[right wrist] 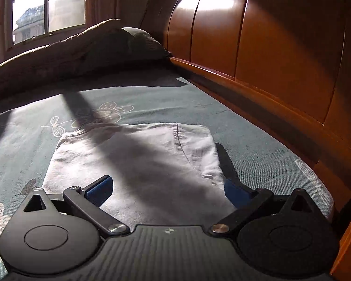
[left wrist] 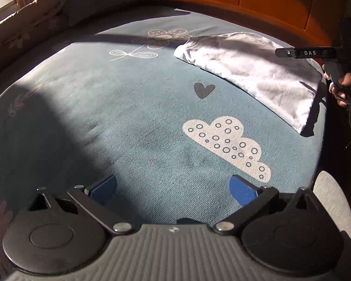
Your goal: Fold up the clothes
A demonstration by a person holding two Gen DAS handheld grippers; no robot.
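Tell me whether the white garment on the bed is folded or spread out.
Folded. The white garment lies as a compact, flat rectangle on the blue sheet, with a sleeve seam doubled over on top. How many folds it has cannot be told.

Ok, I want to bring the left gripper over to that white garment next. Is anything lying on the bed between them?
Nothing visible. Between the open left gripper and the white garment lies only bare blue bedsheet with printed cloud and heart. The right gripper is open over the garment.
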